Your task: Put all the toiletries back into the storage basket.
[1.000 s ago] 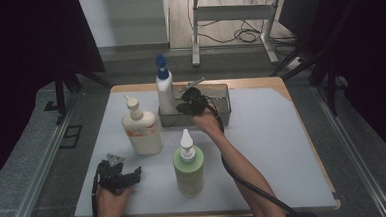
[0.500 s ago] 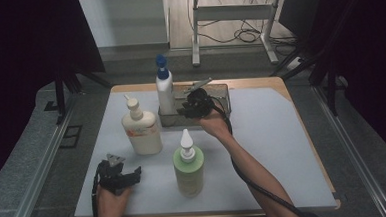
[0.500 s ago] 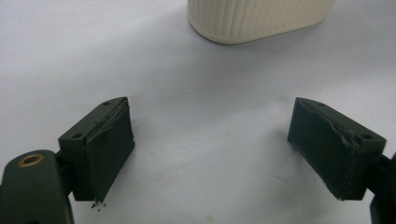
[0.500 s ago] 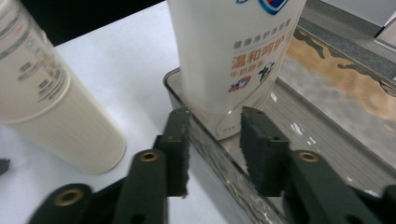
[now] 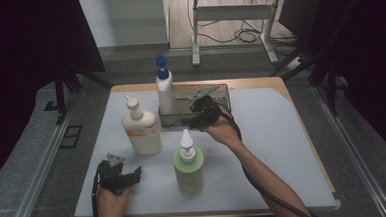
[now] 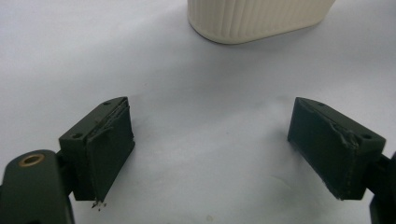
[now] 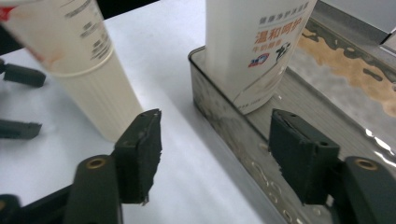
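Left gripper (image 6: pixel 210 154): its two black fingers (image 6: pixel 100 149) stand wide apart, nothing between them, pads worn and scuffed at the edges. Beneath them, pale table (image 6: pixel 201 107). Beyond the fingers stands the ribbed base of a cream bottle (image 6: pixel 254 18), upright on the table, well apart from both fingers.

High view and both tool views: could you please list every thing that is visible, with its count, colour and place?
white bottle: 1, white with blue cap, upright in the left end of the tray.
metal tray: 1, grey steel, far middle of the mat.
cream bottle: 1, cream with pump top, on the mat left of the tray.
green bottle: 1, pale green with white nozzle, near middle of the mat.
mat: 1, light grey, covers the table.
table: 1, wooden edge visible.
left tool: 1, black, near left, jaws open, holding nothing.
right tool: 1, black, at the tray's near wall, jaws just been opening, holding nothing.
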A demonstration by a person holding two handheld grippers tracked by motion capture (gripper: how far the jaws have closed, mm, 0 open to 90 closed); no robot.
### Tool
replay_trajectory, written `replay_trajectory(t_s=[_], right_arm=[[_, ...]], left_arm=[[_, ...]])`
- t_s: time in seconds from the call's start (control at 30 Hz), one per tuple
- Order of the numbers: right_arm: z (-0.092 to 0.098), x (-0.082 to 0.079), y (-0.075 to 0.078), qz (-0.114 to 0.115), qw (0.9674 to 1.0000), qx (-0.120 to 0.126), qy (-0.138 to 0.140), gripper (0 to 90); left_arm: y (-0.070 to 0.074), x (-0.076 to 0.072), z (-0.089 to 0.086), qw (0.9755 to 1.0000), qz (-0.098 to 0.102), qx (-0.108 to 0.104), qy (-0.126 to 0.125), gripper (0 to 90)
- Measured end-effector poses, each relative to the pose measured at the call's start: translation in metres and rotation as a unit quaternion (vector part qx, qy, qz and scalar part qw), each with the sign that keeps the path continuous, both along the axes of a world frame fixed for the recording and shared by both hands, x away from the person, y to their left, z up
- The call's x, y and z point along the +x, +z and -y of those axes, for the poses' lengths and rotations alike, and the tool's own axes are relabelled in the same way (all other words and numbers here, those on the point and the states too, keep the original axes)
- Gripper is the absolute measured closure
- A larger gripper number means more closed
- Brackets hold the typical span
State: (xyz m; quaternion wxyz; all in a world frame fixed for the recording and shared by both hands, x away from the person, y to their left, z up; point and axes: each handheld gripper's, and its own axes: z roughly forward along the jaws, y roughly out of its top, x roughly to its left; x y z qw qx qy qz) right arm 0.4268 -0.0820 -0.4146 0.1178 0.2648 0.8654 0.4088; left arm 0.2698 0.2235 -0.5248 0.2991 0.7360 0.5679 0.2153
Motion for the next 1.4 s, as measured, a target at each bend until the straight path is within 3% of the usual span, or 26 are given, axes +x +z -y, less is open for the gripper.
replay_trajectory(t_s=[0.53, 0.7, 0.9, 1.23, 1.4], right_arm=[[0.033, -0.025, -0.011, 0.000, 1.0000, 0.002, -0.009, 13.9], [0.043, -0.035, -0.015, -0.009, 0.9999, 0.009, 0.006, 12.1], [0.049, -0.049, -0.023, -0.020, 0.9993, -0.005, 0.030, 5.5], [0.058, -0.071, -0.036, -0.019, 0.9981, -0.028, 0.052, 0.0], [0.067, -0.080, -0.040, -0.016, 0.9978, -0.026, 0.059, 0.0]], left_arm=[[0.000, 0.000, 0.000, 1.0000, 0.000, -0.001, 0.000, 13.8], [0.000, 0.000, 0.000, 1.0000, 0.000, -0.001, 0.000, 13.7], [0.000, 0.000, 0.000, 1.0000, -0.001, -0.001, 0.000, 13.7], [0.000, 0.000, 0.000, 1.0000, -0.001, -0.001, 0.000, 13.7], [0.000, 0.000, 0.000, 1.0000, 0.000, 0.000, 0.000, 13.7]])
